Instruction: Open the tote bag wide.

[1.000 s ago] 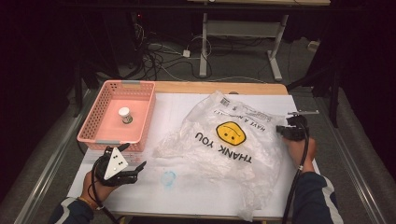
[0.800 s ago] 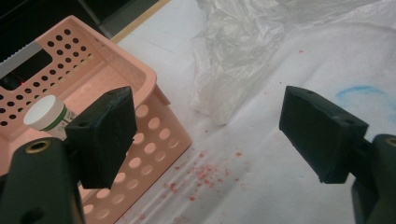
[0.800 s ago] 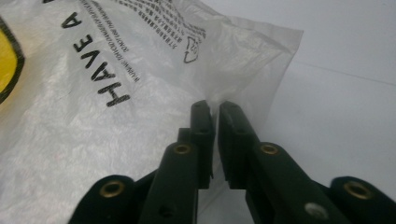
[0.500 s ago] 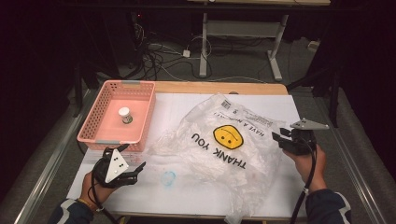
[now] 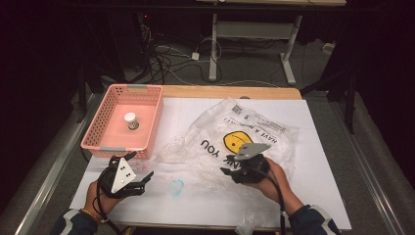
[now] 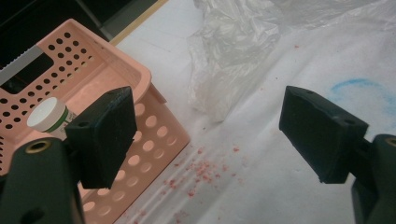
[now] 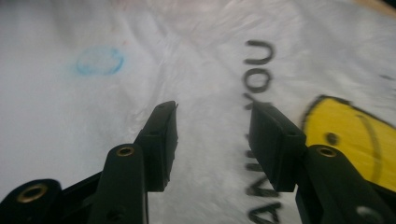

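A crumpled clear plastic bag [image 5: 254, 128] printed with a yellow smiley and "THANK YOU" lies on the white table cover. My right gripper [image 5: 227, 165] hovers low over its front middle, open. In the right gripper view the right gripper [image 7: 212, 135] has its jaws apart over the bag [image 7: 219, 60], with the lettering and smiley [image 7: 355, 135] just ahead. My left gripper [image 5: 139, 167] rests open near the front left, beside a pink basket [image 5: 100, 128]. Seen in the left gripper view, the left gripper [image 6: 210, 140] stands wide open with nothing between its jaws.
A small white-lidded jar [image 5: 130, 120] stands inside the basket [image 6: 154, 135]; the jar [image 6: 46, 114] is also seen past the left jaw. A blue ring mark [image 5: 176, 187] is drawn on the cover between the grippers. Pink crumbs [image 6: 205, 165] lie by the basket's corner.
My right gripper has swung from the bag's right edge leftward to over its front middle. The left gripper has stayed put and open.
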{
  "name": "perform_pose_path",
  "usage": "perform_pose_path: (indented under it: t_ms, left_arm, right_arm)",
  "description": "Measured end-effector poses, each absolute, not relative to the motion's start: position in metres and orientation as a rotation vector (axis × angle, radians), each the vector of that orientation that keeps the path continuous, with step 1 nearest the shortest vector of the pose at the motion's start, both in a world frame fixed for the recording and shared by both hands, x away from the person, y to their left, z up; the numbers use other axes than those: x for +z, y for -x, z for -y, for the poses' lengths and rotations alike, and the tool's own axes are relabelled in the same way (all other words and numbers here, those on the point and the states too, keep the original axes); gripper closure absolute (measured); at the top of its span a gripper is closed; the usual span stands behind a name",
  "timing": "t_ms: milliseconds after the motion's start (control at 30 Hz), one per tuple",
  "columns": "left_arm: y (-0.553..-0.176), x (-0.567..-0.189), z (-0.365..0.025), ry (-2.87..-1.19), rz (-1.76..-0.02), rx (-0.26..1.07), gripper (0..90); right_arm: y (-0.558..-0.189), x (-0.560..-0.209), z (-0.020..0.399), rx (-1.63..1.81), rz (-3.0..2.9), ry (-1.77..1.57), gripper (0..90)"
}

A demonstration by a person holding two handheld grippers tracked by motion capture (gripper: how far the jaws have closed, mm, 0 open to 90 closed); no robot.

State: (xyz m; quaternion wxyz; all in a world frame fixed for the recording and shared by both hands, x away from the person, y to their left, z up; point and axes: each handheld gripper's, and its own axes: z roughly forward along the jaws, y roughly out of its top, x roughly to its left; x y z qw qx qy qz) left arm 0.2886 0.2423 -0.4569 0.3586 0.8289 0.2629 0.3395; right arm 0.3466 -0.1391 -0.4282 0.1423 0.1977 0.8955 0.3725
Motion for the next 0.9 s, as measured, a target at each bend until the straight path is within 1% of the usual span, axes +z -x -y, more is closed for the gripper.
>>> perform_pose_path:
  t_ms: [100, 200, 267, 300, 333, 433, 500, 667, 733, 800, 833, 900]
  left_arm:
    - [-0.288, -0.457, -0.242, -2.144, -0.672, 0.876, 18.4]
    - [-0.287, -0.457, -0.243, -2.142, -0.673, 0.874, 18.3]
    - [-0.287, -0.457, -0.244, -2.141, -0.676, 0.874, 18.3]
    - [-0.287, -0.457, -0.244, -2.142, -0.677, 0.873, 18.4]
    - [-0.287, -0.457, -0.244, -2.147, -0.676, 0.874, 18.4]
    - [-0.286, -0.457, -0.244, -2.151, -0.671, 0.874, 18.3]
    - [-0.287, -0.457, -0.244, -2.15, -0.668, 0.867, 18.3]
    - [-0.286, -0.456, -0.243, -2.143, -0.664, 0.87, 18.4]
    - [-0.287, -0.455, -0.244, -2.14, -0.661, 0.876, 18.4]
    - [-0.288, -0.453, -0.246, -2.126, -0.672, 0.879, 18.4]
    - [-0.288, -0.452, -0.248, -2.12, -0.679, 0.879, 18.4]
    - [-0.29, -0.45, -0.25, -2.111, -0.69, 0.883, 18.4]
  right_arm:
    - [-0.349, -0.444, 0.12, 1.025, -2.676, -0.54, 54.5]
    - [-0.35, -0.454, 0.111, 0.983, -2.733, -0.513, 55.7]
    - [-0.35, -0.465, 0.104, 0.936, -2.77, -0.516, 58.9]
    - [-0.35, -0.468, 0.103, 0.917, -2.776, -0.523, 62.8]
    - [-0.35, -0.468, 0.103, 0.917, -2.776, -0.523, 62.8]
    - [-0.354, -0.473, 0.105, 0.936, -2.758, -0.589, 80.1]
    - [-0.356, -0.474, 0.107, 0.958, -2.752, -0.641, 88.7]
    - [-0.358, -0.471, 0.11, 0.978, -2.716, -0.688, 90.0]
    - [-0.356, -0.463, 0.113, 1.029, -2.675, -0.679, 90.0]
    - [-0.354, -0.454, 0.116, 1.066, -2.645, -0.661, 87.9]
    - [-0.354, -0.45, 0.117, 1.073, -2.635, -0.653, 90.0]
    - [-0.352, -0.443, 0.119, 1.084, -2.581, -0.656, 90.0]
